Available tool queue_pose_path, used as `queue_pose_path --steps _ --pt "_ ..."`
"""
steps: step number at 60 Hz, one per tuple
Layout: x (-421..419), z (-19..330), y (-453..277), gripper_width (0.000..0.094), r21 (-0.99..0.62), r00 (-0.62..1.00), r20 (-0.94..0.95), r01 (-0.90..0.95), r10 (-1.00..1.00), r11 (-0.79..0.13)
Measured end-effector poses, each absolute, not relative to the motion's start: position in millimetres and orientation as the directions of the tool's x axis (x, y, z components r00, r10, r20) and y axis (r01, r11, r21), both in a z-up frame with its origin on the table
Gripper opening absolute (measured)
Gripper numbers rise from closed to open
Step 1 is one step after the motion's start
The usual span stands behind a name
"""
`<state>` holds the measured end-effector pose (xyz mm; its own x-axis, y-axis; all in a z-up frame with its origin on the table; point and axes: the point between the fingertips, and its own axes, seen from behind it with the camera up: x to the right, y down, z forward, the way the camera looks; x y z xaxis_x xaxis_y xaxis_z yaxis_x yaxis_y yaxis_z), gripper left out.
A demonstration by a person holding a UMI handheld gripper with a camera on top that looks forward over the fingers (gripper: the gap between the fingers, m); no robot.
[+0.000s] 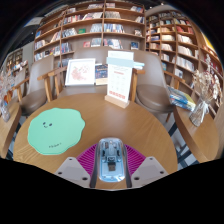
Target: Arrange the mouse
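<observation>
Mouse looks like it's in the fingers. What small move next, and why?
Probably carry it forward and left toward the green mat, then lower. The mouse sits between the gripper's pink pads, seemingly gripped, the mat lies bare on the wooden table just ahead-left, and nothing blocks the way.

The mouse (pixel 111 160) was silver-grey, the claw's pads (pixel 88 156) magenta, the cloud-shaped mat (pixel 54 131) mint green with a small face, the tabletop (pixel 140 120) warm brown wood.

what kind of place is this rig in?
Most likely a library or bookshop: tall bookshelves line the back walls, and display books stand on the round wooden table. The gripper holds the mouse between its fingers.
</observation>
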<state>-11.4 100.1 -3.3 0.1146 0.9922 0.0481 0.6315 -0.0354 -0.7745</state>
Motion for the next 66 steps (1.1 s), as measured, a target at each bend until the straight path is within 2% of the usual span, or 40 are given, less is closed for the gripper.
queue_pose_path --steps 6,15,23,29,42,47,55,62,64,66 --pt "-18.9 31.0 89.2 0.0401 -0.800 0.125 -0.015 0.593 0.992 -0.086" --pt "-42.0 89.6 43.9 0.0402 -0.845 0.076 -0.046 0.529 0.996 -0.080" --pt "-70.8 106.1 -20.1 0.0399 -0.848 -0.006 -0.095 0.525 0.995 -0.077" --pt "-97.6 90.4 -51.7 0.0400 -0.840 0.003 -0.115 0.533 0.993 -0.099" --pt "-124.1 21.7 -81.6 0.0398 -0.810 0.040 -0.064 0.582 0.997 -0.075" --pt "-123.9 7.5 -85.2 0.0400 -0.806 0.046 -0.018 0.591 0.999 -0.041" --pt "-119.6 -9.0 -88.0 0.0430 -0.790 0.062 -0.007 0.612 0.998 -0.044" --pt "-119.0 -10.0 -89.5 0.0508 -0.792 0.059 0.003 0.609 0.998 -0.034" --pt "-117.9 -6.5 -90.2 0.0580 -0.795 0.055 0.002 0.605 0.999 -0.032" --pt "-115.9 -0.1 -89.3 0.0706 -0.802 0.052 0.002 0.597 0.999 -0.030"
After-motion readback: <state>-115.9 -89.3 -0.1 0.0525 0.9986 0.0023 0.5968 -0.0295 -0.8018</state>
